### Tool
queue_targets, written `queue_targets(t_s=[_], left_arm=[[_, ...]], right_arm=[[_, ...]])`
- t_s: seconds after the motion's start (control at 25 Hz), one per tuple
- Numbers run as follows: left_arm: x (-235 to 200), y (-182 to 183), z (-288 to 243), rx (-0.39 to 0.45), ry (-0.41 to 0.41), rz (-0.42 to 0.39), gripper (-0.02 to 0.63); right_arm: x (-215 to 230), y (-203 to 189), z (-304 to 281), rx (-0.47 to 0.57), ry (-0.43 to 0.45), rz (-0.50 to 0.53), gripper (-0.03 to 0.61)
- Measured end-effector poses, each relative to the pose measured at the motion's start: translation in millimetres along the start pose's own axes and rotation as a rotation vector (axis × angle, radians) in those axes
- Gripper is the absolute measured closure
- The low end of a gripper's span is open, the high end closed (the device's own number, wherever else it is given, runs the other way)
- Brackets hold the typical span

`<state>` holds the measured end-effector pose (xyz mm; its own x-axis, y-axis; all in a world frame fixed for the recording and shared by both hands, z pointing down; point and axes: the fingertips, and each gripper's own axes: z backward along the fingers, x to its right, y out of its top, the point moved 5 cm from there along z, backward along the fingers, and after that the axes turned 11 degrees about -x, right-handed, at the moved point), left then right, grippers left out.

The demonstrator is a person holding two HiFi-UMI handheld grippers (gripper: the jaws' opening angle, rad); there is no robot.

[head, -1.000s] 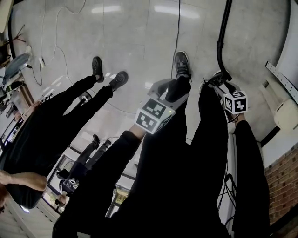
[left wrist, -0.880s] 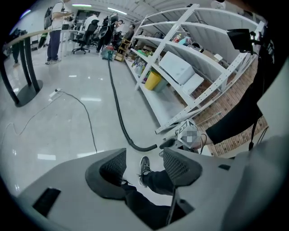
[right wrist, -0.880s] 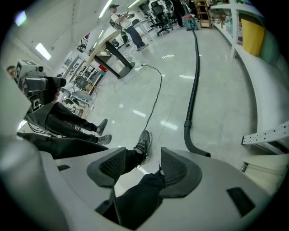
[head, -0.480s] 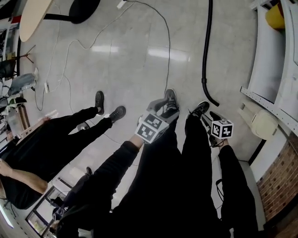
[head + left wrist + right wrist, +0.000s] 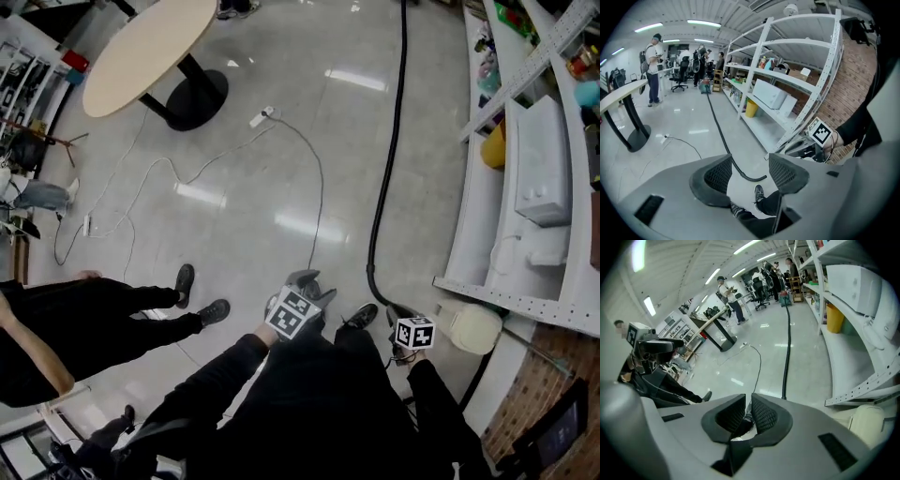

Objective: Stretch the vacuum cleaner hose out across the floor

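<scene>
The left gripper (image 5: 750, 164) has its jaws wide and empty. The right gripper (image 5: 747, 401) has jaws that have just been closing, nearly together on nothing. The hose (image 5: 392, 141) stretches away ahead of both.

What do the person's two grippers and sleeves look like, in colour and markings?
Both the left gripper and right gripper have light grey bodies with dark, mesh-textured pads. Each carries a white cube with black square markers. The sleeves are black.

One black hose (image 5: 393, 141), one round table (image 5: 150, 42)
</scene>
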<state>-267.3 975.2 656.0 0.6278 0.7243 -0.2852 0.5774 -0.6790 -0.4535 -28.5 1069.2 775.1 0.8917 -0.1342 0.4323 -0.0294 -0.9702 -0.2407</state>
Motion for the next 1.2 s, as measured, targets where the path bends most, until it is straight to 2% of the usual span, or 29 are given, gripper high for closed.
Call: queue_targets(t_s=[0.16,0.28,0.48,0.6,0.84,0.92,1.08,1.2], left_arm=[[5.9,4.1,22.5,0.055,-0.012,0.114,0.354],[2.9,5.9,31.4,0.06,-0.016,0.149,0.357],[-6.2,33.5,37.5,0.122,-0.018,0.219,0.362],[-1.4,64.6,46.2,0.173,-0.028,0.171,0.362],[34.2,117.9,72.2,0.28,-0.116,-0.044,0.362],[44.1,129.2,81.7,0.303,-0.136,-0.092,0.362],[56.1,140.0,93.5,0.341,-0.178,-0.117,0.362],[45.4,135.8,99.1,0.352,-0.176,-0.063,0.362]], right_arm=[[-24.6,20.4,48.3,0.127,0.042,0.018,0.542],[-47.7,44.7,82.1,0.236,0.059,0.054,0.552],[-68.6,90.2,146.8,0.407,0.001,0.154,0.554],[-72.0,112.4,181.1,0.491,-0.034,0.166,0.554],[-94.4,142.4,237.0,0.66,-0.061,0.19,0.554],[-104.0,145.5,244.3,0.693,-0.084,0.213,0.554],[-109.9,142.0,246.8,0.717,-0.135,0.229,0.554],[-113.0,147.3,241.3,0.695,-0.129,0.225,0.554]])
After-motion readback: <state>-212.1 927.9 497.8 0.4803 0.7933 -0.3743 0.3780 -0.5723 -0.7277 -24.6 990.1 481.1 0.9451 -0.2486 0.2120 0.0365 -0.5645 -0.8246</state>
